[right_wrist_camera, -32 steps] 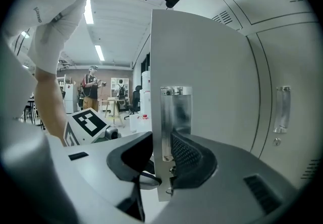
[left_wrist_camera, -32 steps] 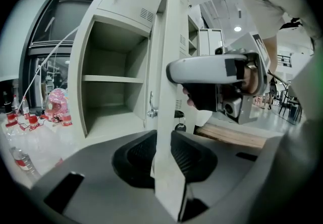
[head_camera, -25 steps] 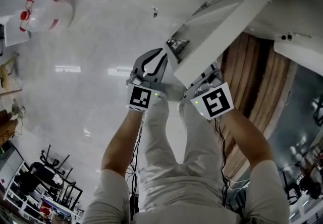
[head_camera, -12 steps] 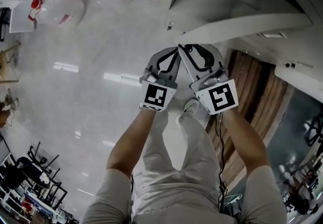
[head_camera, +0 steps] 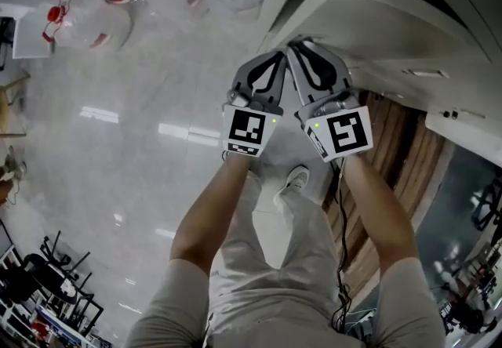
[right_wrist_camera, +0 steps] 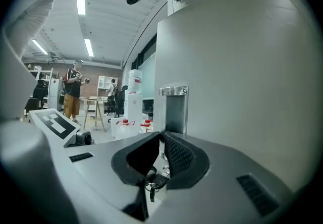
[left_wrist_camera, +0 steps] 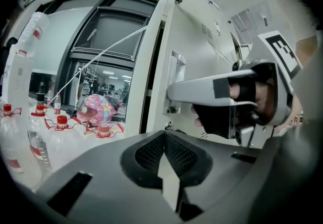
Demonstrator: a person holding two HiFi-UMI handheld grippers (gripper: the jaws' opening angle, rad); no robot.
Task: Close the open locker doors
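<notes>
White-painted metal is most of what shows here: the locker door (right_wrist_camera: 242,76) fills the right gripper view, with its shiny recessed handle (right_wrist_camera: 175,106) dead ahead and a bunch of keys (right_wrist_camera: 154,181) dangling lower down. In the head view the left gripper (head_camera: 279,55) and right gripper (head_camera: 296,47) sit side by side, tips almost touching each other, both pointed at the door's edge. A dark gap behind the door says it's not fully shut. The left one's fingers (left_wrist_camera: 179,155) are pressed together with nothing between them. The right one's fingers (right_wrist_camera: 177,156) have just been closing and stand at a narrow slit. The keys show through that slit, but the pads don't look clamped on anything. In the left gripper view, the right gripper's tip is right up at the handle recess, held by a hand (left_wrist_camera: 237,109) in a black fingerless glove. Off to the left, clear water jugs (head_camera: 86,21) with red caps stand on the glossy floor (head_camera: 141,143), and a pink helmet (left_wrist_camera: 97,110) sits among more bottles. A couple of people (right_wrist_camera: 73,92) stand far in the background.
</notes>
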